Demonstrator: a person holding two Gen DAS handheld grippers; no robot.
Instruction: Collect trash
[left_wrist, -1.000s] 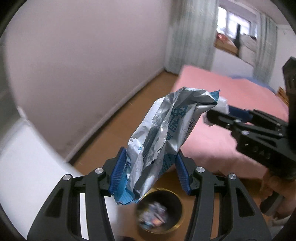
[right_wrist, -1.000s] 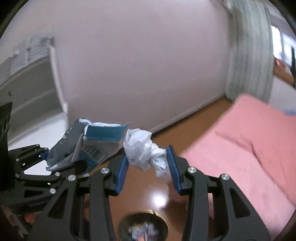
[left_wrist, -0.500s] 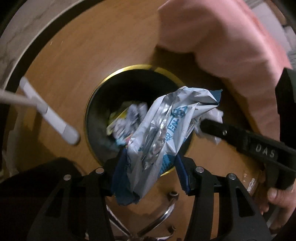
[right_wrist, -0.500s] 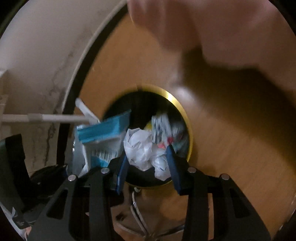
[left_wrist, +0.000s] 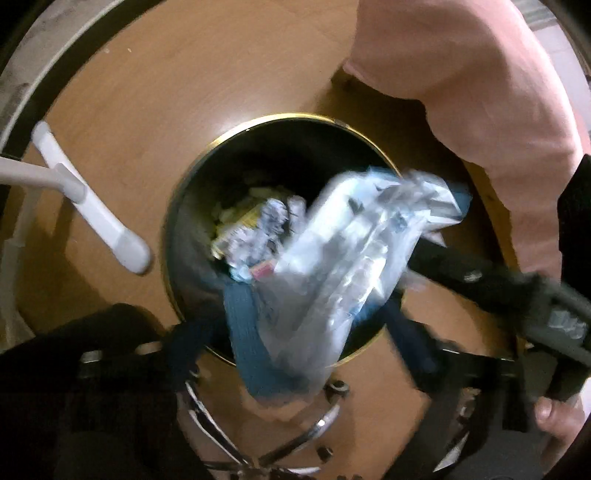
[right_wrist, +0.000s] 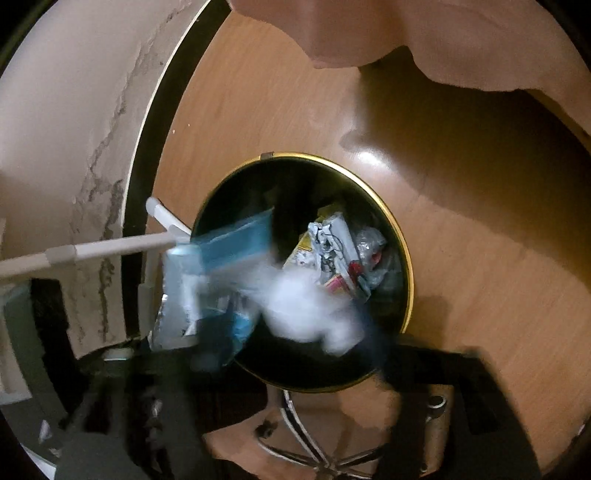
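Note:
A black trash bin with a gold rim (left_wrist: 280, 117) (right_wrist: 400, 236) stands on the wood floor and holds several wrappers. My left gripper (left_wrist: 295, 332) is over its near edge, blurred, with fingers spread wide; the silver and blue snack wrapper (left_wrist: 347, 266) sits loose between them over the bin mouth. It also shows in the right wrist view (right_wrist: 207, 280). My right gripper (right_wrist: 295, 350) is blurred too, fingers spread, with the crumpled white paper ball (right_wrist: 310, 310) loose over the bin.
A pink bedspread (left_wrist: 480, 74) hangs down behind the bin. A white rack leg (left_wrist: 92, 206) stands to the bin's left by the wall (right_wrist: 55, 147). Chrome chair-base legs (left_wrist: 295, 443) lie under the grippers.
Both grippers have opened over the bin since half a second ago. The wrapper and the paper ball are slipping free and blur with motion. A second ago both were held up facing the room.

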